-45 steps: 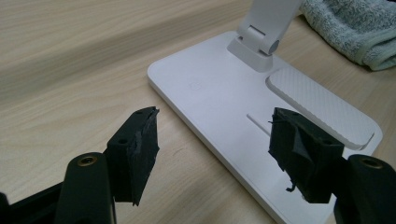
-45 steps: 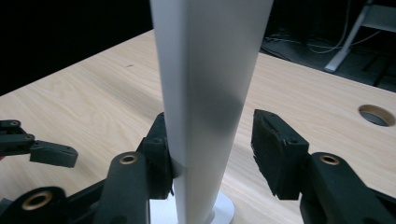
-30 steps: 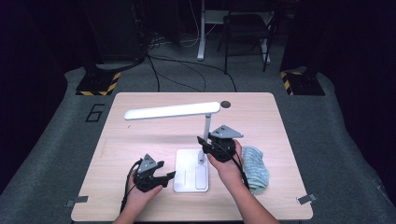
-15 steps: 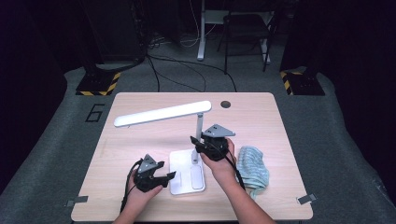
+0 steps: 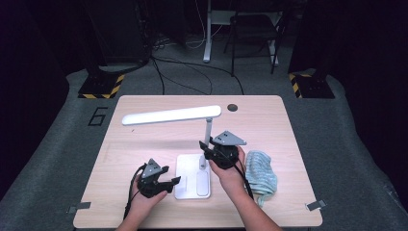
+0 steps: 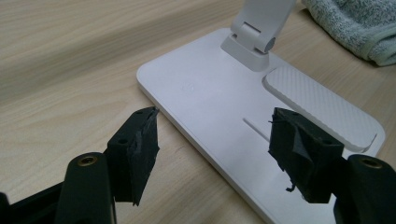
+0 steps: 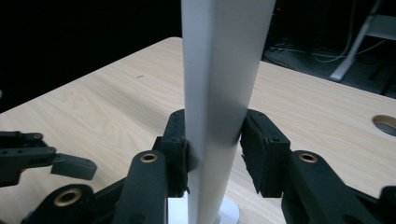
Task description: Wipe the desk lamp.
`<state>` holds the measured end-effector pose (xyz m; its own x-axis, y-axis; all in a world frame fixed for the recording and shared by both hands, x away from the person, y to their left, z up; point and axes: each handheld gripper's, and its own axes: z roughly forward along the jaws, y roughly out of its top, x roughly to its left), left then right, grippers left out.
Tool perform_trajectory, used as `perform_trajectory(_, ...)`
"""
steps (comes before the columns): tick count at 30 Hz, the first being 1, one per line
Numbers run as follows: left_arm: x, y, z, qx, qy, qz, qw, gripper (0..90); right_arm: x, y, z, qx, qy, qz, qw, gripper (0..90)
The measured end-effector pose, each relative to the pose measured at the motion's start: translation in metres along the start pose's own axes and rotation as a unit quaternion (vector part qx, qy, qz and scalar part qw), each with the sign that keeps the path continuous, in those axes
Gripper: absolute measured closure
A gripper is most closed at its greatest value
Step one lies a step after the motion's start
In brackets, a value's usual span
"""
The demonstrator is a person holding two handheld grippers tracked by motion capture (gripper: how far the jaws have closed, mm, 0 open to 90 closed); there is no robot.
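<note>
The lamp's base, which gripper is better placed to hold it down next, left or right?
Left. The left gripper hangs open over the edge of the lamp's base, a short drop away. The right gripper is already shut on the lamp's post, so it is busy.

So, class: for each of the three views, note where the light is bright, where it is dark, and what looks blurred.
High view: the lamp head glows and brightens the table beneath, while the room behind is dark. Left gripper view: evenly lit, the lamp base sharp, the near fingers soft. Right gripper view: the lamp post is close and slightly blurred against a black background.
</note>
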<state>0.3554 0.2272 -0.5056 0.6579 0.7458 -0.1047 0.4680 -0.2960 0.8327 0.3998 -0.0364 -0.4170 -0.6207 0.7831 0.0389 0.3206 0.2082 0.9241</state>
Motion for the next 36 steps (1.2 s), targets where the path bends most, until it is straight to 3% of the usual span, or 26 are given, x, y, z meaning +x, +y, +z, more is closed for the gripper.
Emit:
perform_trajectory(3, 0.002, 0.000, 0.000, 0.005, 0.000, 0.007, 1.0000, 32.7, 0.000, 0.001, 0.004, -0.002, 0.025, -0.010, 0.9996, 68.0)
perform_trajectory(6, 0.002, -0.001, 0.001, -0.001, 0.007, 0.003, 1.0000, 32.6, 0.003, 0.002, 0.006, -0.002, 0.030, -0.011, 0.9995, 73.1)
perform_trajectory(8, 0.002, -0.001, 0.001, 0.001, 0.004, 0.001, 1.0000, 32.7, 0.005, 0.004, 0.008, 0.003, 0.046, -0.003, 0.9989, 75.0)
perform_trajectory(10, 0.004, -0.001, 0.000, 0.006, 0.002, 0.007, 1.0000, 32.7, 0.008, 0.005, 0.010, 0.006, 0.047, -0.011, 0.9988, 75.9)
perform_trajectory(22, 0.005, -0.002, 0.003, 0.007, 0.006, 0.003, 1.0000, 32.9, 0.012, 0.014, 0.021, 0.021, 0.087, -0.029, 0.9956, 75.9)
perform_trajectory(25, 0.006, -0.002, 0.001, 0.010, 0.002, 0.003, 0.9999, 32.9, 0.015, 0.012, 0.022, 0.016, 0.095, -0.023, 0.9951, 69.2)
perform_trajectory(27, 0.006, -0.002, 0.001, 0.010, 0.002, 0.001, 0.9999, 32.9, 0.015, 0.009, 0.020, 0.009, 0.091, -0.026, 0.9954, 63.5)
perform_trajectory(31, 0.006, -0.003, 0.002, 0.004, 0.004, -0.002, 1.0000, 33.4, 0.016, 0.000, 0.008, 0.009, 0.063, -0.031, 0.9975, 55.8)
perform_trajectory(33, 0.006, -0.003, 0.001, 0.004, 0.004, -0.003, 1.0000, 33.8, 0.015, -0.007, -0.001, 0.014, 0.041, -0.033, 0.9985, 54.4)
perform_trajectory(36, 0.006, -0.003, 0.002, 0.003, 0.005, -0.004, 1.0000, 34.1, 0.013, -0.022, -0.017, 0.012, 0.029, -0.023, 0.9993, 52.7)
